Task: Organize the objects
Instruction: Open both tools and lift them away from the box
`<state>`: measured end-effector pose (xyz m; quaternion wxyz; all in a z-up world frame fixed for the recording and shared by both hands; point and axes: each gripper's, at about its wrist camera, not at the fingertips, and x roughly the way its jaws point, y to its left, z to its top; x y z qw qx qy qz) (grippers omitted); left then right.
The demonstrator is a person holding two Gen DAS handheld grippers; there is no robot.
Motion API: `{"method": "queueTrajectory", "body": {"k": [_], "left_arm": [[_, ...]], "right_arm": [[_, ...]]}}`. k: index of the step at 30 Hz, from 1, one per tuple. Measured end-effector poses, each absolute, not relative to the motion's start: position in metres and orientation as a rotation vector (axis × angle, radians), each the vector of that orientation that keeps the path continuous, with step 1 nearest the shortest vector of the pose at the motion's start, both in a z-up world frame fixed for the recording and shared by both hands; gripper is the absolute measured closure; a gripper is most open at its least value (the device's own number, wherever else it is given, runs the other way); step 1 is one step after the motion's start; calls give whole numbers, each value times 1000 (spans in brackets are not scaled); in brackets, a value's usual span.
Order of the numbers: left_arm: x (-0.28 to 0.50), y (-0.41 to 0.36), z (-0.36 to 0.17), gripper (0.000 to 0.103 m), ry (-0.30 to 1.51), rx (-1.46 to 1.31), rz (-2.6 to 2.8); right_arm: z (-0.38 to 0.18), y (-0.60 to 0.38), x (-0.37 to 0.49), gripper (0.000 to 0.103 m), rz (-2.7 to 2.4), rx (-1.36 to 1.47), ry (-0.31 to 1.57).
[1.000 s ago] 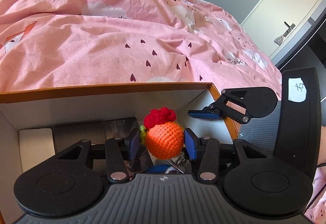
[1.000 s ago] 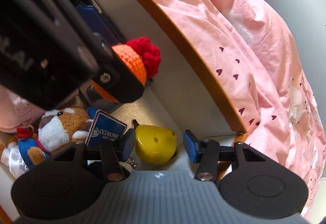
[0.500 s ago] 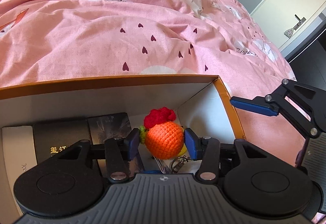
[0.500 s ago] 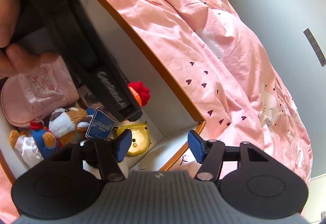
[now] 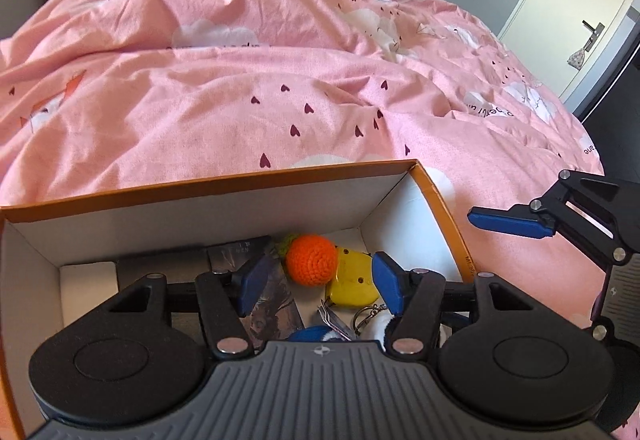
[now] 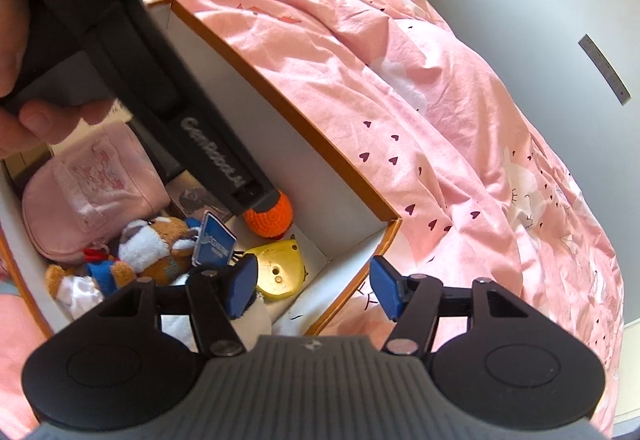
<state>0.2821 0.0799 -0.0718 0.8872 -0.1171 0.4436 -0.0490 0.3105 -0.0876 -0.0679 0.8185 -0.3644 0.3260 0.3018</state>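
Inside an orange-edged cardboard box [image 6: 328, 156] set on a pink heart-print duvet [image 5: 280, 80], a pink pouch [image 6: 88, 196], a plush dog [image 6: 152, 244] and a blue tag [image 6: 214, 244] with partly legible print, seemingly "OCEAN PARK", are seen, followed by an orange crocheted ball [image 5: 311, 259] resting free against a yellow tape measure [image 5: 354, 280]. The left gripper [image 5: 318, 282] is held above the ball with its jaws spread. The right gripper [image 6: 314, 286] is likewise spread wide over the box corner, holding nothing.
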Motion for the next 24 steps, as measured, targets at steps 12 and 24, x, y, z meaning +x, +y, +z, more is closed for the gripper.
{"method": "queueTrajectory", "body": {"k": [12, 24], "left_arm": [[160, 49, 7, 20, 588, -102, 28], [81, 43, 26, 8, 407, 44, 225]], "right_arm": [[-14, -112, 236, 22, 584, -498, 580], [21, -131, 147, 2, 397, -188, 398]]}}
